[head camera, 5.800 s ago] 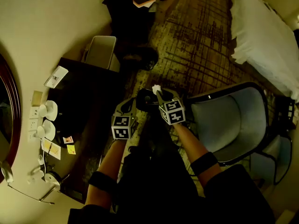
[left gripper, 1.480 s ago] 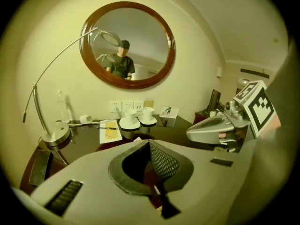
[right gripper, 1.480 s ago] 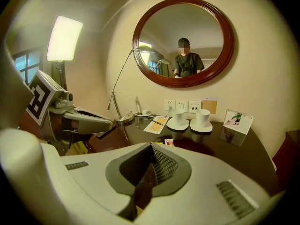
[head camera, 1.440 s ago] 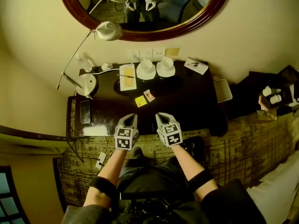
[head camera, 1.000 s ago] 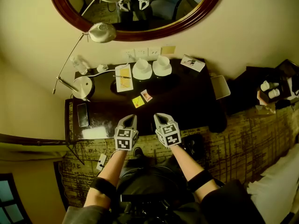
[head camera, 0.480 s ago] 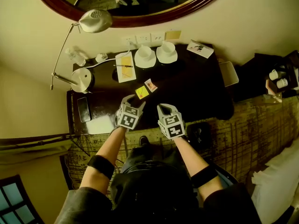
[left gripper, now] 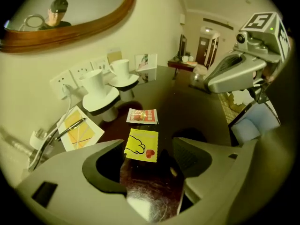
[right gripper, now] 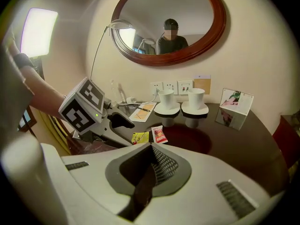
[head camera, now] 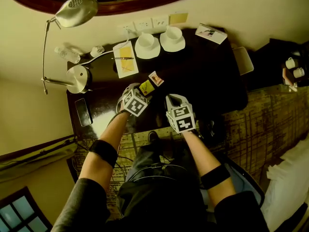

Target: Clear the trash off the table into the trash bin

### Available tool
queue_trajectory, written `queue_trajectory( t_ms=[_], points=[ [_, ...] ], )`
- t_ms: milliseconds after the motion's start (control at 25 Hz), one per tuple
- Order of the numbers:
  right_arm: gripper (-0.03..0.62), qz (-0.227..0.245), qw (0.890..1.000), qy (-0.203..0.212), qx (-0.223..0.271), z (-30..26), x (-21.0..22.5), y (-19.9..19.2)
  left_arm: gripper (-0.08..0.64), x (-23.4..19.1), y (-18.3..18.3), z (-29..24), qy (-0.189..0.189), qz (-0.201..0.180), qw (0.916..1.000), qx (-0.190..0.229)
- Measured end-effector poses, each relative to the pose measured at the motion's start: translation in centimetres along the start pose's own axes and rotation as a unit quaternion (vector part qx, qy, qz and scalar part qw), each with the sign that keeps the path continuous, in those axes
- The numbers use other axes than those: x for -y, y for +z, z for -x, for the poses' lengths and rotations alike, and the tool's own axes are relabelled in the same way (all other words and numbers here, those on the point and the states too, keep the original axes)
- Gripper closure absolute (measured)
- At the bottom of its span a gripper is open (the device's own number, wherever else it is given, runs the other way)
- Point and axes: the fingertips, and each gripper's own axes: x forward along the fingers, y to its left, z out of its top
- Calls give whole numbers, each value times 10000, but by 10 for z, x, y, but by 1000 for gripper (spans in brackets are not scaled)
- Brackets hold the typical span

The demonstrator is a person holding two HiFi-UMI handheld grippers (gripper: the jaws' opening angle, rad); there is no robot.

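Table [head camera: 207, 81]: dark and glossy, set against the far wall under an oval wood-framed mirror [right gripper: 168, 25].
Left claw [head camera: 138, 90]: released. Its jaws have just been opening and stand wide apart, pointing steeply down at the near middle of the table.
Between its jaws: the yellow packet [left gripper: 141, 145] lies flat on the table in the gap just ahead of the tips. Neither pad presses on it.
Right claw [head camera: 174, 98]: clenched, with the jaws together and nothing between them. It is held just right of the left claw, over the table's near edge.
Yellow packet: mid-table towards the near side, showing a pale shape and a red heart.
Red packet [left gripper: 143, 116]: flat on the table just beyond the yellow one and slightly right, with a narrow strip of table between them.
Bin [head camera: 244, 60]: pale, on the floor at the table's right end, well apart from both packets.
Cups [head camera: 147, 45]: two white ones on saucers, side by side at the far edge.
Pad [head camera: 124, 62]: just left of the cups, with a pen lying across it.
Card [head camera: 211, 33]: at the far right corner of the table.
Lamp [head camera: 77, 79]: its round base sits at the table's left end, and a thin arm runs up to the head near the wall.
Phone [head camera: 81, 111]: flat at the near left corner.
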Motion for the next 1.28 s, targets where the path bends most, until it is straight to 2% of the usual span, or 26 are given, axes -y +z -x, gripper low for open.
queue_trajectory(
  t_ms=[120, 320, 440, 520, 640, 840, 920, 1000, 1040, 1280],
  points=[
    [591, -123, 9999, -43, -30, -6, 4, -5, 229, -9, -6, -12, 15, -282, 9993, -235],
    [591, -224, 9997, -136, -18, -7, 14, -12, 229, -4, 4, -23, -250, -351, 9989, -201],
    [591, -258, 9995, -186, -25, -5, 20, -15, 232, -7, -6, -33, -298, -237, 9986, -359],
    [591, -272, 9994, -205, -9, -3, 22, -15, 236, -14, -12, -32, -198, -98, 9985, -497],
    [591, -267, 9994, -232, 10, 0, 27, -14, 259, -17, -11, -29, -172, 94, 9986, -489],
    [591, -299, 9992, -270, 2, 1, 34, -17, 344, -10, -7, -29, -246, -14, 9988, -430],
    [591, -306, 9992, -266, -4, 1, 35, -18, 420, -13, -6, -28, -151, -17, 9991, -398],
    [591, -305, 9992, -252, -25, 1, 34, -20, 462, -15, -3, -26, -65, 54, 9995, -317],
    [591, -302, 9992, -246, -38, 1, 34, -21, 516, -16, -1, -25, -43, 83, 9996, -259],
    [591, -238, 9995, -204, -55, 4, 33, -19, 543, -18, 8, -13, 46, 180, 9998, -21]
  ],
)
